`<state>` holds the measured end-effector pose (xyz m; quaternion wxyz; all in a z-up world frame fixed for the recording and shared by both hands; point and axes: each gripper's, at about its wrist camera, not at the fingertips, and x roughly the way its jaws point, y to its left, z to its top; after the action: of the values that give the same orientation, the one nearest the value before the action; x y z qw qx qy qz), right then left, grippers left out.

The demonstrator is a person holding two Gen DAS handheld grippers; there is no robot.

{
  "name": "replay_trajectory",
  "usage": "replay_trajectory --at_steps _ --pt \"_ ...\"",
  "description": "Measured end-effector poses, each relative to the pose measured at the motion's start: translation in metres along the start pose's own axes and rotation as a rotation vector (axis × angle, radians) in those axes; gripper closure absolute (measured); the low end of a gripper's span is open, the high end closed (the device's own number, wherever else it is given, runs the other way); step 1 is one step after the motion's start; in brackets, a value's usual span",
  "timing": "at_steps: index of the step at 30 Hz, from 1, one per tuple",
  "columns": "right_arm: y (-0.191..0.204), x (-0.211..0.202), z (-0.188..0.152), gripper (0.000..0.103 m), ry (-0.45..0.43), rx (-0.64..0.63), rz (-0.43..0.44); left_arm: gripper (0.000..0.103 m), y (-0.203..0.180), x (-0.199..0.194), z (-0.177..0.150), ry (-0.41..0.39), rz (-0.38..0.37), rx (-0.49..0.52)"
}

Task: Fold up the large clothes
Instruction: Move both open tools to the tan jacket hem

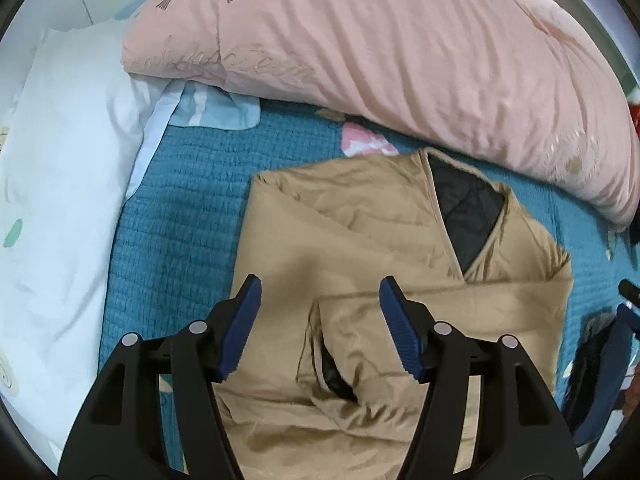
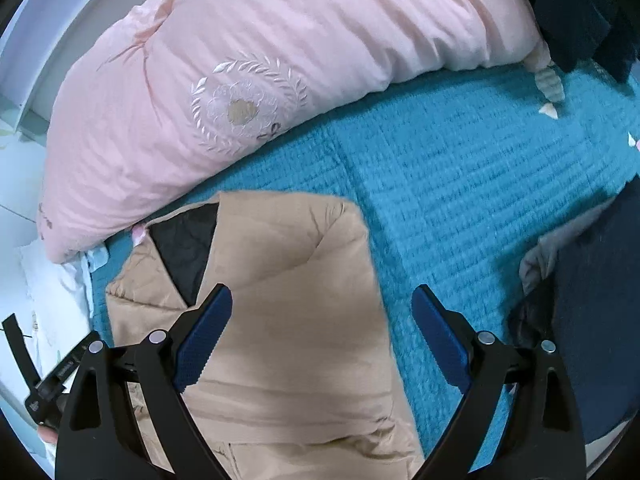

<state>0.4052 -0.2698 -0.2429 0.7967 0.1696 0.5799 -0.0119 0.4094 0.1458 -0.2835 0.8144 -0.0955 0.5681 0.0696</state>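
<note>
A tan padded jacket with a black quilted lining lies folded on the teal bedspread. One sleeve lies across its front, cuff opening facing me. My left gripper hangs above the jacket, open, nothing between its blue pads. In the right wrist view the same jacket shows its folded right edge and black lining. My right gripper hovers over that edge, open wide and empty. The other gripper's edge shows at each view's side.
A pink embroidered duvet is bunched along the far side of the bed. A white pillow lies at the left. Dark and grey clothes are piled at the right on the teal bedspread.
</note>
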Motion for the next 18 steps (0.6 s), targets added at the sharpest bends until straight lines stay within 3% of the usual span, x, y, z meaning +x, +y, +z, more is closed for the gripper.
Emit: replay_trajectory --at_steps 4,9,12,18 --pt "0.0 0.006 0.016 0.015 -0.009 -0.001 -0.011 0.04 0.008 0.012 0.019 0.013 0.016 0.009" --pt "-0.005 0.027 0.037 0.015 0.006 -0.032 -0.063 0.04 0.03 0.034 0.045 0.038 -0.002 -0.055" --pt "-0.008 0.046 0.045 0.015 0.053 -0.022 -0.041 0.04 0.043 0.056 0.059 0.065 0.006 -0.096" --pt "-0.003 0.087 0.049 0.022 0.116 -0.059 -0.047 0.04 0.049 0.097 0.072 0.118 0.033 -0.084"
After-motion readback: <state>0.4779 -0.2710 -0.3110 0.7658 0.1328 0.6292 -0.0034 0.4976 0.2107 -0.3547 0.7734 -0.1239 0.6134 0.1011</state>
